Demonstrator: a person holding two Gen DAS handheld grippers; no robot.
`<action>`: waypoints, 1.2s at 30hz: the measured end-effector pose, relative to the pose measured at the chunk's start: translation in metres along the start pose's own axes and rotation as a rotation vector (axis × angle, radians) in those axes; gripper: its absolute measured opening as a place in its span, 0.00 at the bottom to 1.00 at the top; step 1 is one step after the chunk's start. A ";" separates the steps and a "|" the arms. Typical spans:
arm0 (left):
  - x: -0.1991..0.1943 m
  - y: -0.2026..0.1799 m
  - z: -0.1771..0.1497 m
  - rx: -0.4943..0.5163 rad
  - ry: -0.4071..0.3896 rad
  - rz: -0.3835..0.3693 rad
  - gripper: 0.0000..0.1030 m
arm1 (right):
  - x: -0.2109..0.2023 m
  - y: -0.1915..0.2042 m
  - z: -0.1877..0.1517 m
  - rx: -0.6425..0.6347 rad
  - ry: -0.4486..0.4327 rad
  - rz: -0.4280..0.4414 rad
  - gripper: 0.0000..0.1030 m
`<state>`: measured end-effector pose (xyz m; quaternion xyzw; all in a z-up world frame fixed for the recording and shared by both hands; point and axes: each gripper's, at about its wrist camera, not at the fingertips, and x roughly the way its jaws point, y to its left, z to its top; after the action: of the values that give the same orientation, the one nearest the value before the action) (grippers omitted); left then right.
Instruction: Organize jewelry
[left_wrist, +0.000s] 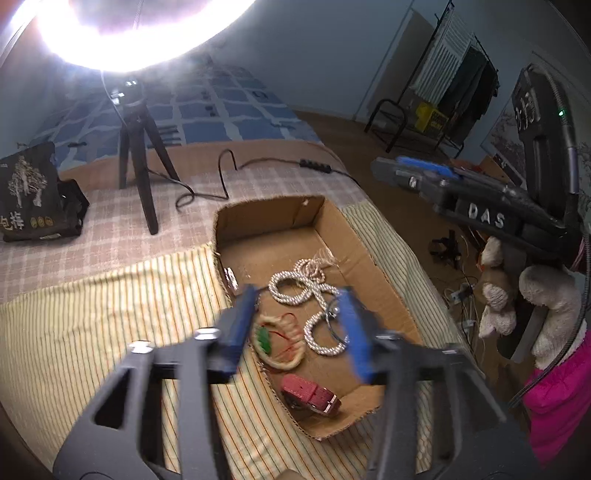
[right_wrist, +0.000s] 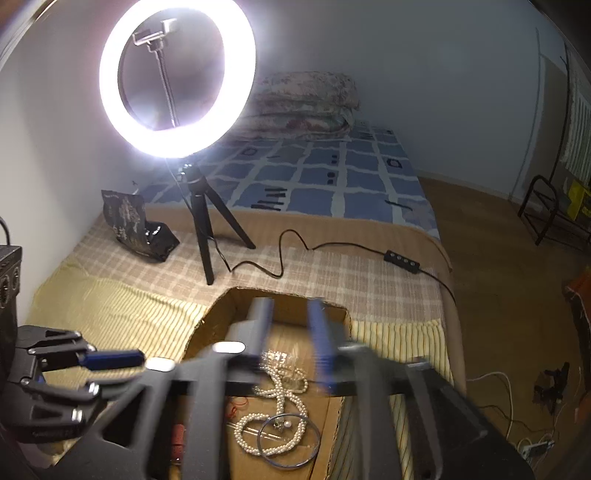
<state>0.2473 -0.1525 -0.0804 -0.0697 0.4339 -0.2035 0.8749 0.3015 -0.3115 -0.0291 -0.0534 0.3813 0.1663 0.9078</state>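
Observation:
An open cardboard box (left_wrist: 373, 254) lies on the striped bedspread. Inside it are a tangled pearl necklace (left_wrist: 322, 349), a cream bracelet (left_wrist: 282, 364) with a green piece and red thread, and a dark red strap (left_wrist: 308, 393). My left gripper (left_wrist: 298, 295) hangs open just over the box, its blue pads either side of the pearls without touching them. The right wrist view shows the pearl necklace (right_wrist: 280, 398), a thin dark bangle (right_wrist: 319, 439) and the box (right_wrist: 221, 314). My right gripper (right_wrist: 290, 308), blurred, is open above the box with nothing between its fingers.
A lit ring light (right_wrist: 110, 110) on a black tripod (left_wrist: 138, 166) stands behind the box, its cable and switch (right_wrist: 402, 260) trailing right. A black bag (left_wrist: 33, 195) sits at left. A gloved hand (left_wrist: 550, 295) and pink sleeve (left_wrist: 557, 398) are at right, above a floor with cables.

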 end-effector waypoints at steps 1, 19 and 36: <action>-0.001 0.000 -0.001 0.009 -0.010 0.009 0.57 | 0.000 -0.001 -0.002 0.010 -0.006 -0.021 0.60; -0.019 -0.013 -0.010 0.080 -0.036 0.095 0.67 | -0.005 0.007 -0.015 0.075 0.041 -0.125 0.74; -0.094 -0.021 -0.026 0.108 -0.142 0.118 0.68 | -0.067 0.041 -0.019 0.083 -0.027 -0.173 0.74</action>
<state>0.1696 -0.1314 -0.0216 -0.0110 0.3625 -0.1695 0.9164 0.2313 -0.2950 0.0064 -0.0461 0.3696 0.0721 0.9252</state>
